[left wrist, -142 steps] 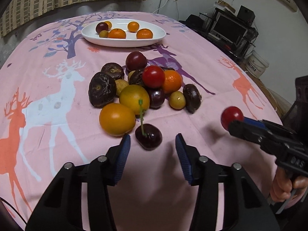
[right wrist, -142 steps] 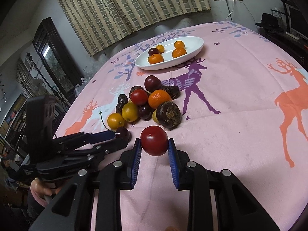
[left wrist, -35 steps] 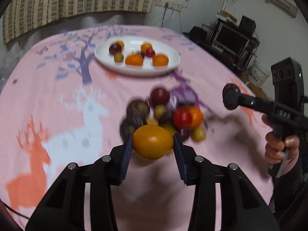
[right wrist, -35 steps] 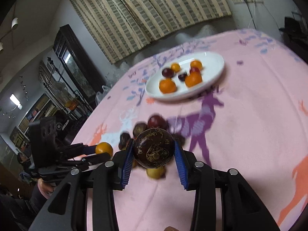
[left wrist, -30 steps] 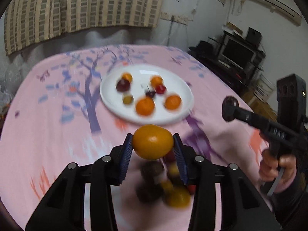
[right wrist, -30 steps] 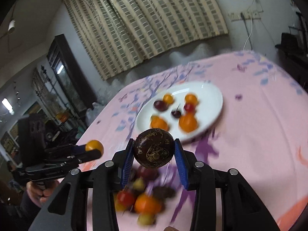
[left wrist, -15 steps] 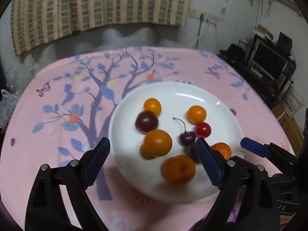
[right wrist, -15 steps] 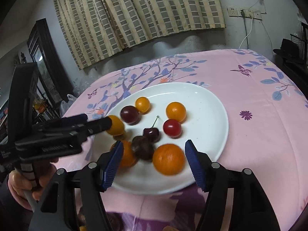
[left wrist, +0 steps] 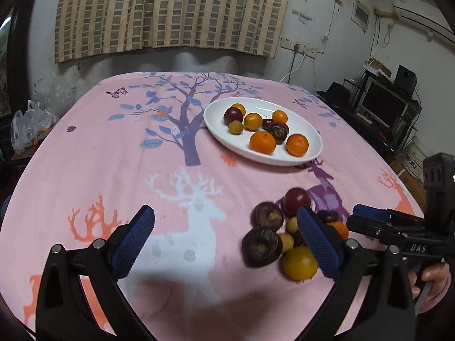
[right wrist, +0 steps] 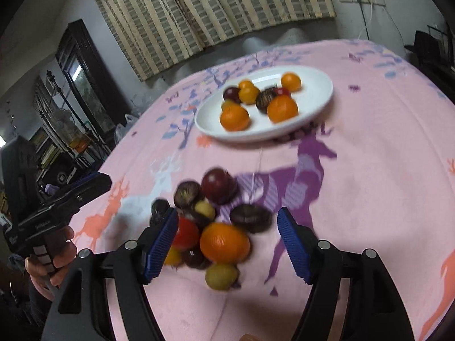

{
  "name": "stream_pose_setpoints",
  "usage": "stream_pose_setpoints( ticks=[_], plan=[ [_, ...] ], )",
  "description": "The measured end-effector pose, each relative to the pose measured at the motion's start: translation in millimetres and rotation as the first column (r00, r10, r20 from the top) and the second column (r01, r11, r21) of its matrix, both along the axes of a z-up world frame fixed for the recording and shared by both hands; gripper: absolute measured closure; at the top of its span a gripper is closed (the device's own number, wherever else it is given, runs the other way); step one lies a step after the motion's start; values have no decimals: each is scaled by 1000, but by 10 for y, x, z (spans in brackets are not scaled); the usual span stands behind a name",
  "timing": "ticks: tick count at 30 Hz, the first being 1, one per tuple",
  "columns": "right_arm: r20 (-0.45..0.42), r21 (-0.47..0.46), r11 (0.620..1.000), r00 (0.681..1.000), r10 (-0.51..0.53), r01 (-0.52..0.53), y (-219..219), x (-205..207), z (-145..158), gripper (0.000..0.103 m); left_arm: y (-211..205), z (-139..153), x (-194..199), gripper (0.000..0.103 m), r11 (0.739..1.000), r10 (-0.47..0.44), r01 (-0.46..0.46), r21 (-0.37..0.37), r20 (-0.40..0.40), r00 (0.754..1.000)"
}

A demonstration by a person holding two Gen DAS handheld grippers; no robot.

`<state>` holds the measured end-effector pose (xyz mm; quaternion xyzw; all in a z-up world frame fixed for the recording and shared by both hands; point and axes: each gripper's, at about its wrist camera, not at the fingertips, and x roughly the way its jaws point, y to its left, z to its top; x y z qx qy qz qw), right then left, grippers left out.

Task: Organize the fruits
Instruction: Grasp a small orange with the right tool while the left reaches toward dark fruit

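A white plate (left wrist: 311,133) at the far right of the pink deer-print tablecloth (left wrist: 113,153) holds several oranges, plums and a dark wrinkled fruit (left wrist: 277,132). A loose fruit pile (left wrist: 273,236) lies nearer, with a yellow-orange fruit (left wrist: 300,262) at its front. My left gripper (left wrist: 224,227) is over bare cloth left of the pile, its jaws opening wide and empty. My right gripper (right wrist: 227,221) hangs over the pile with jaws opening. An orange (right wrist: 224,243) lies on the cloth below them, untouched. The plate (right wrist: 318,96) lies beyond.
A hand holds the right gripper (left wrist: 354,216) at the pile's right side; another hand (right wrist: 54,258) holds the left gripper (right wrist: 102,180). Plastic bags (left wrist: 28,125) sit off the table's left edge. A TV stand (left wrist: 389,105) is at the right, a dark cabinet (right wrist: 76,82) at the left.
Both grippers released their fruits onto the plate: the yellow-orange one from the left, the dark wrinkled one from the right. Both then opened wide and drew back to the pile.
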<state>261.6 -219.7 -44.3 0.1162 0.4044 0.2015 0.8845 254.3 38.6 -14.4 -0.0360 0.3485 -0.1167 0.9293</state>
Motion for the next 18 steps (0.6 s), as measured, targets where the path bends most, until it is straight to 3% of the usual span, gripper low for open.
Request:
stream_pose_setpoints(
  ticks=[2,7,15,18],
  plan=[
    [-15,-7,1000,1000,-2,2,5,-8,-35,30,-11,-65,29,5,1000,3,-2,12,-40,999],
    [-65,29,999,998,19,-17,6,4,-117,43,22,-107,8,5,1000,0,-2,-20,-55,999],
    [-152,95,995,987,56,-42,-4,96,-289,55,78,-62,-27,5,999,21,-22,-35,-34,999],
    [-136,80,995,988,66,-56,33,76,-263,60,97,-59,-25,5,999,25,-27,-43,-36,999]
  ],
)
